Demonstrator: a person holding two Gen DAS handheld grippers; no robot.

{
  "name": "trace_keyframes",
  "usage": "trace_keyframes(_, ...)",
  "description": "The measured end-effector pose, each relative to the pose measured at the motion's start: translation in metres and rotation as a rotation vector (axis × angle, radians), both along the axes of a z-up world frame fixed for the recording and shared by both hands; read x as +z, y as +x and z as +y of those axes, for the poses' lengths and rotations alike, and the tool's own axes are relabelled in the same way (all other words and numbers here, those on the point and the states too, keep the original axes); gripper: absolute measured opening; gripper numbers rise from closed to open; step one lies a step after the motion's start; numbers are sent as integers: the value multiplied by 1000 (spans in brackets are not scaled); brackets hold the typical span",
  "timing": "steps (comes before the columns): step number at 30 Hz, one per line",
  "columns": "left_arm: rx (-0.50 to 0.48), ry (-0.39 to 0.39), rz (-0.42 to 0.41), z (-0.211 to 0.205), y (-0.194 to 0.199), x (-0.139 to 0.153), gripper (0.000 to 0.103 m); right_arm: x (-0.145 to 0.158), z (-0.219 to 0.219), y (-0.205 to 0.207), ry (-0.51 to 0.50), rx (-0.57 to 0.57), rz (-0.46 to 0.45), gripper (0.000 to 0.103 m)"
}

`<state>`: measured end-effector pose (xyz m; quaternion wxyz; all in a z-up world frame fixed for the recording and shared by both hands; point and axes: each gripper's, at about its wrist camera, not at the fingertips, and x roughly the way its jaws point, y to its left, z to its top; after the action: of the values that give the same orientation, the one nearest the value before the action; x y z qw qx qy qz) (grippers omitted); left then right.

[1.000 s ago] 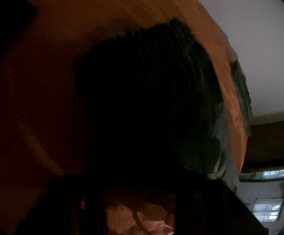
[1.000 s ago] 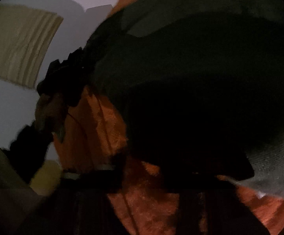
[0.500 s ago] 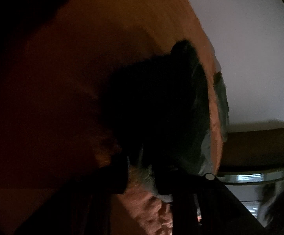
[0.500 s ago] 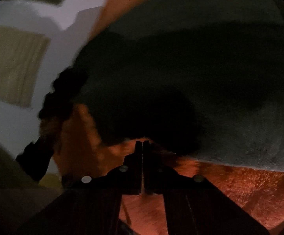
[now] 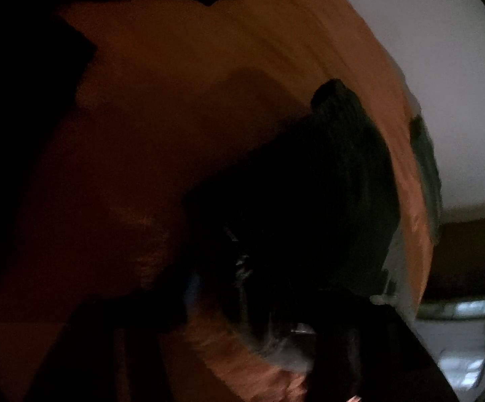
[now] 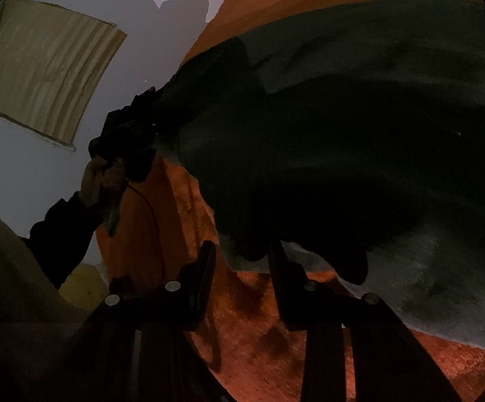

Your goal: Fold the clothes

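Observation:
A dark grey garment (image 6: 359, 134) lies spread on an orange fleecy blanket (image 6: 275, 351). My right gripper (image 6: 241, 248) is at its near hem with jaws opening; the hem's edge lies loose between the fingertips, not pinched. My left gripper (image 6: 148, 124), held by a hand (image 6: 101, 177), is at the garment's far left corner. In the dim left wrist view the garment (image 5: 309, 201) rests on the blanket (image 5: 175, 100), and the left gripper (image 5: 252, 301) has its jaws apart with a fold of cloth and a strip of blanket between them.
A white wall stands behind the blanket's far edge, with a beige pleated cloth (image 6: 45, 67) hanging on it. A dark sleeve (image 6: 65, 231) and a pale cushion (image 6: 1, 261) are at lower left. Brown furniture (image 5: 476, 251) and a bright window-like pane (image 5: 470, 308) sit beyond the blanket's right edge.
The right jaws, shut half a second ago, now stand apart at the hem. The left jaws have parted, and the garment has slid right and lower in the left wrist view.

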<state>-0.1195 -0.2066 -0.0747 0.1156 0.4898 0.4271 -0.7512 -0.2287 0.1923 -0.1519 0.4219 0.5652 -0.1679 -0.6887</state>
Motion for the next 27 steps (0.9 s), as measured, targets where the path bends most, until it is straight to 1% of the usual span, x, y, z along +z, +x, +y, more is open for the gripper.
trace_keyframes(1,11,-23,30,5,3,11,33,2,-1,1,2,-1,5,31)
trace_keyframes(2,4,-59,88,12,9,28,32,4,-2,2,3,-4,11,31)
trace_keyframes(3,-26,-112,156,18,15,47,31,6,-2,3,5,-8,19,31)
trace_keyframes(4,-78,-176,217,23,19,61,31,7,1,4,5,-16,20,31)
trace_keyframes(5,-116,-207,223,22,18,59,31,6,6,5,5,-25,19,31)
trace_keyframes(6,-150,-213,196,18,13,47,31,5,10,6,4,-35,17,31)
trace_keyframes(7,-169,-188,161,8,12,29,31,2,14,6,9,-47,7,31)
trace_keyframes(8,-170,-121,115,-7,14,4,31,-1,18,6,17,-62,-6,31)
trace_keyframes(9,-167,-55,102,-20,17,-15,31,-4,21,6,14,-74,-20,31)
trace_keyframes(10,-169,-20,129,-26,17,-19,31,-5,24,5,7,-82,-29,31)
trace_keyframes(12,-191,-23,155,-27,15,-12,31,-1,24,5,4,-79,-14,31)
trace_keyframes(14,-182,-37,143,-24,11,-4,31,7,19,6,12,-47,36,31)
trace_keyframes(15,-173,-30,135,-24,10,-2,31,12,13,8,22,-22,70,31)
trace_keyframes(18,-125,41,91,-29,9,-3,34,20,-8,17,109,89,188,33)
trace_keyframes(19,-101,60,72,-28,11,-4,36,23,-16,24,146,136,250,41)
trace_keyframes(21,-48,64,64,-21,22,1,40,27,-34,43,226,237,398,55)
trace_keyframes(23,-19,37,54,-9,38,9,43,30,-49,68,323,339,599,55)
trace_keyframes(24,-28,35,48,0,46,12,43,30,-56,83,376,393,707,55)
trace_keyframes(26,-92,65,28,23,56,11,43,25,-69,108,487,495,909,55)
trace_keyframes(27,-120,64,1,35,54,5,43,18,-76,118,549,541,994,54)
